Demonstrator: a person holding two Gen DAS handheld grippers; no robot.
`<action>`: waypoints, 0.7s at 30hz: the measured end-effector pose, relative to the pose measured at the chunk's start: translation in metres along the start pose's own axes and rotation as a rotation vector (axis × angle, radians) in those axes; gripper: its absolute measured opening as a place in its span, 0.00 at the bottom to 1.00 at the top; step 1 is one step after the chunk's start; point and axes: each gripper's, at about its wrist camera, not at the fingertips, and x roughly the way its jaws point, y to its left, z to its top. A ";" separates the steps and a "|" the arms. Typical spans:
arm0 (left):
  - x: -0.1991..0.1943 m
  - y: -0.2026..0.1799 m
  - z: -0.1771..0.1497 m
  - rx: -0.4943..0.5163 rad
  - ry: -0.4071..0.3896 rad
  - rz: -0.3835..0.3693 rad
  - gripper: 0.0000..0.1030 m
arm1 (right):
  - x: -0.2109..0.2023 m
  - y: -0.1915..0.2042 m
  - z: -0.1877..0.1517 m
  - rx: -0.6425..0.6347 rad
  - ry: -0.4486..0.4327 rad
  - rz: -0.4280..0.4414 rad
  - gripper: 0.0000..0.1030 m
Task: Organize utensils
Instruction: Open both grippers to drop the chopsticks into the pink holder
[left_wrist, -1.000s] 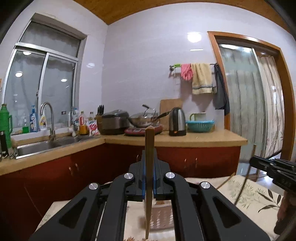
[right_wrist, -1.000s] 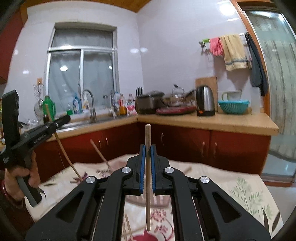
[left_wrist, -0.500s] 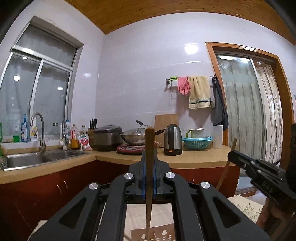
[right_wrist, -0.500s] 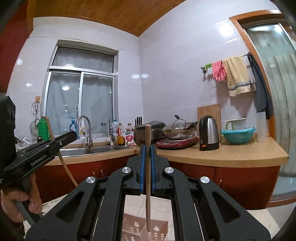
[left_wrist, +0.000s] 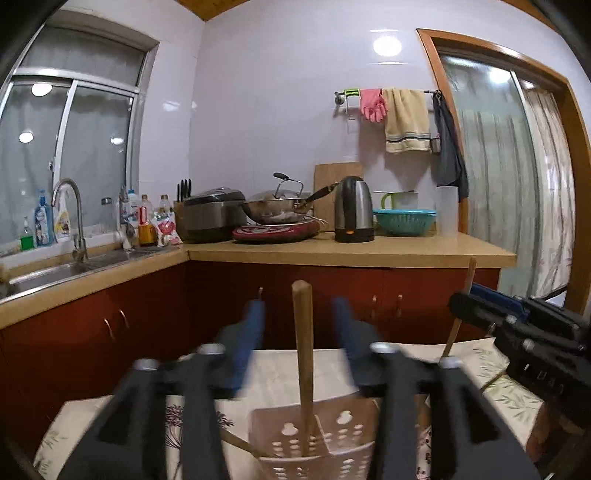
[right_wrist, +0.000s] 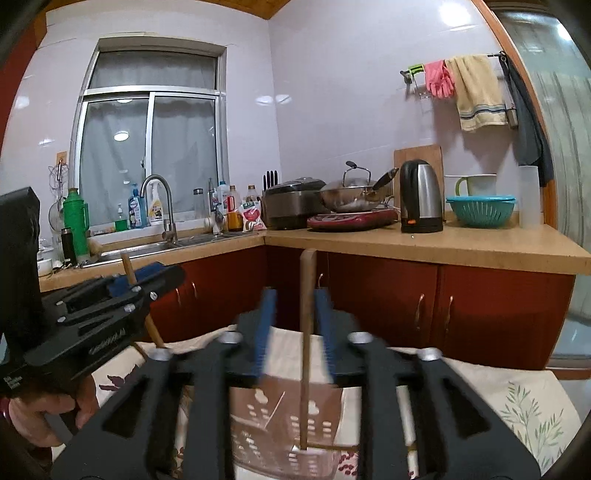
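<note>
In the left wrist view my left gripper is open, its blue pads wide apart. A wooden chopstick stands free between them, its lower end in the pink perforated utensil basket. In the right wrist view my right gripper is open too, and another chopstick stands upright between its pads, its tip down in the same basket. Each gripper shows at the edge of the other's view.
The basket stands on a table with a leaf-print cloth. More chopsticks lie beside the basket. Behind are red cabinets, a wooden counter with kettle, wok and rice cooker, and a sink at the left.
Both grippers have opened and let go of their chopsticks, which now stand in the basket. Both views have tilted down, bringing the basket and table more into sight.
</note>
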 end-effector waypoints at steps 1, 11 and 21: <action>-0.002 0.001 0.002 -0.008 -0.004 0.003 0.59 | -0.003 0.001 0.001 -0.005 -0.001 -0.002 0.37; -0.053 -0.006 0.022 0.016 -0.065 -0.008 0.72 | -0.065 0.011 0.021 -0.035 -0.069 -0.020 0.47; -0.108 -0.010 -0.036 0.046 0.068 0.017 0.72 | -0.130 0.009 -0.025 -0.032 0.008 -0.058 0.47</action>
